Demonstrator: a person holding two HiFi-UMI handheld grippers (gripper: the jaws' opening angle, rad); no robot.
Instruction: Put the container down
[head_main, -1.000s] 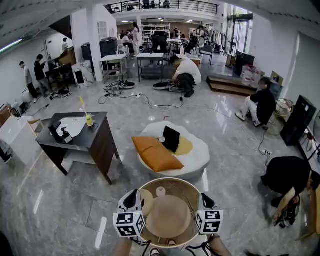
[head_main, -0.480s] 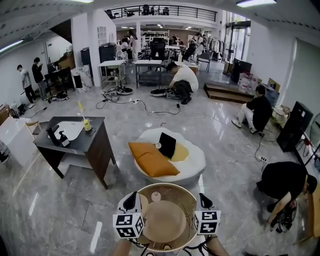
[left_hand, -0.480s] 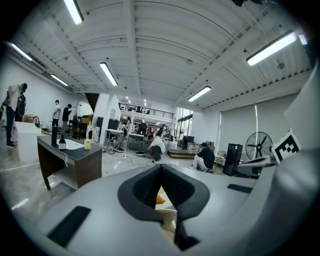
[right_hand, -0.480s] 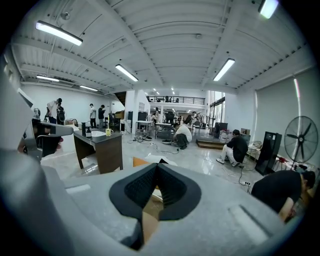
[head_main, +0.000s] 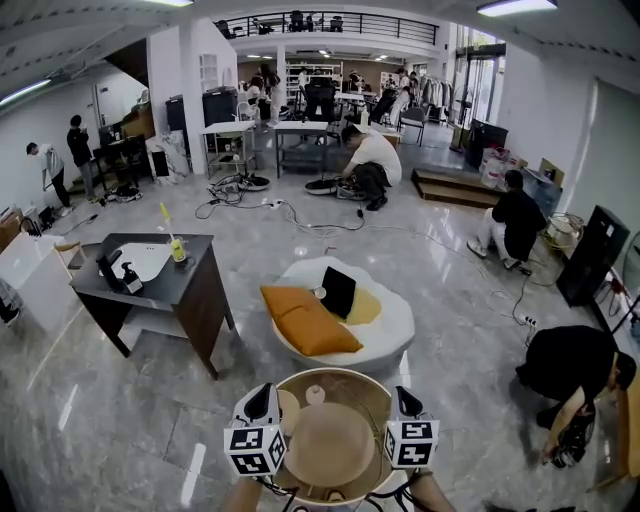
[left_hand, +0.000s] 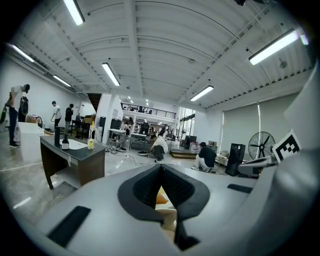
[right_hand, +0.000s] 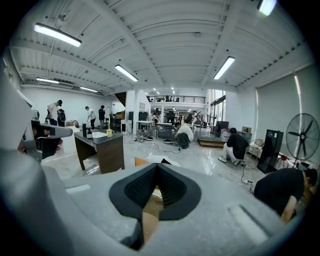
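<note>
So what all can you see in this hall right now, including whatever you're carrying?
container: one, tan, round, bottom centre between the grippers
floor bed: one, white, round, beyond the container
pillows: two, orange, on the floor bed
desk: one, dark, left of the floor bed
bottle: one, yellow, on the desk
people: at least five, around the hall
fan: one, black, right side
left gripper, right gripper: two, grey, each shut on the container's rim

Bright light is cast by ceiling strip lights; glare is reflected off the floor; edges are bent, corners darkened.
</note>
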